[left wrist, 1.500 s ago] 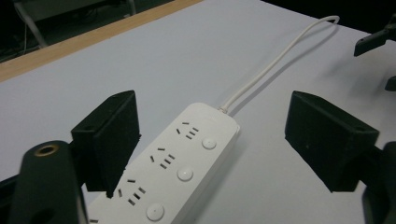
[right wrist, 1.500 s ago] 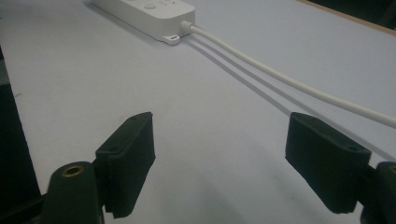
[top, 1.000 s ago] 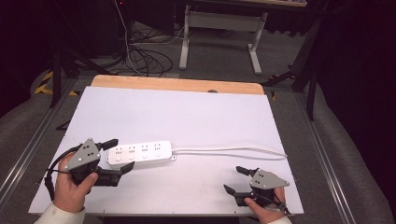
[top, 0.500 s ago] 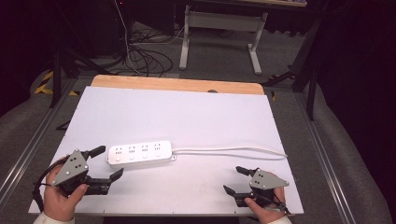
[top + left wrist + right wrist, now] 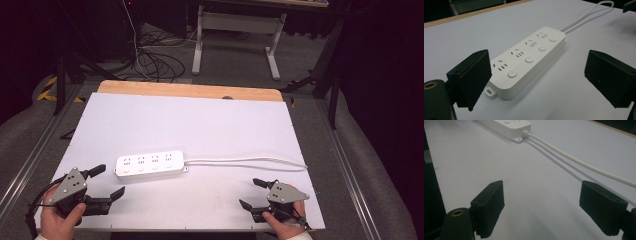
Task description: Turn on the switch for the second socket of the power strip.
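**A:** So, what is laid out on the table (image 5: 210,120)?

**B:** A white power strip (image 5: 150,164) is seen lying flat, a little toward the table's near left corner, its long side running along the near edge. Four sockets, each with a round button, are faced upward. A white cable (image 5: 245,161) is led from its right end toward the table's right edge.

**A:** And where are the grippers held?

**B:** The left gripper (image 5: 106,182) is held at the near left corner, just beside the strip's left end but not touching it, with its jaws spread wide. In the left gripper view the power strip (image 5: 526,58) is seen between and beyond the two jaws. The right gripper (image 5: 252,194) is held at the near edge toward the right corner, well apart from the strip, also wide open and holding nothing; the cable (image 5: 579,161) is seen passing ahead of it.

**A:** How could the strip best be taken hold of?

**B:** Probably, the left jaws should be brought level across the strip's narrow width near its left end, then closed on the plain side walls, so that no button is pressed. The cable should be kept slack and clear of the right jaws.
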The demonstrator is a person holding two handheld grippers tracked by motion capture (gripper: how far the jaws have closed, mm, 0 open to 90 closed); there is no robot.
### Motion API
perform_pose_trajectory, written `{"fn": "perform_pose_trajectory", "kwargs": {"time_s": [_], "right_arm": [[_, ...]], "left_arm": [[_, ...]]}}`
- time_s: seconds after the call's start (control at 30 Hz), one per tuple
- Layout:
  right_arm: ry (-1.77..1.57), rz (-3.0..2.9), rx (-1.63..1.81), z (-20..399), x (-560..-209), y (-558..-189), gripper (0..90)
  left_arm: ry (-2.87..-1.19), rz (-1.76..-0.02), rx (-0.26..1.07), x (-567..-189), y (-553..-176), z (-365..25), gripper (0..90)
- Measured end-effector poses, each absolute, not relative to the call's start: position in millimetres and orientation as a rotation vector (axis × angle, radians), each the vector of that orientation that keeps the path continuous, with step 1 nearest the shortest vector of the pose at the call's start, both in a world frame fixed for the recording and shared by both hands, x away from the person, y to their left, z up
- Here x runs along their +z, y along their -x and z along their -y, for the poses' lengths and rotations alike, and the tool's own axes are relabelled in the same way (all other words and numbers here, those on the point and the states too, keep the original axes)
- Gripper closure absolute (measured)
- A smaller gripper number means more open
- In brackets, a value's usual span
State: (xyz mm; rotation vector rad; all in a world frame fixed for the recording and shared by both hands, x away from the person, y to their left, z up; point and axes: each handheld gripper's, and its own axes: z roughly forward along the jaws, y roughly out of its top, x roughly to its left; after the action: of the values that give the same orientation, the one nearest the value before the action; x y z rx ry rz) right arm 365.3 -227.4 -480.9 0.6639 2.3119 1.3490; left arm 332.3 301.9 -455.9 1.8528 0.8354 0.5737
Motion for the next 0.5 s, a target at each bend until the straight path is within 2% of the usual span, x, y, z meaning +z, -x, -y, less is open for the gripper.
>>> {"fn": "perform_pose_trajectory", "kwargs": {"time_s": [0.27,0.5], "right_arm": [[-0.66,-2.317,1.344,228,-481,-365,19.8],[-0.657,-2.32,1.343,228,-481,-365,19.5]], "left_arm": [[-1.884,-0.794,0.604,-465,-328,-307,6.9],[-1.913,-0.832,0.633,-476,-324,-308,7.0]]}}
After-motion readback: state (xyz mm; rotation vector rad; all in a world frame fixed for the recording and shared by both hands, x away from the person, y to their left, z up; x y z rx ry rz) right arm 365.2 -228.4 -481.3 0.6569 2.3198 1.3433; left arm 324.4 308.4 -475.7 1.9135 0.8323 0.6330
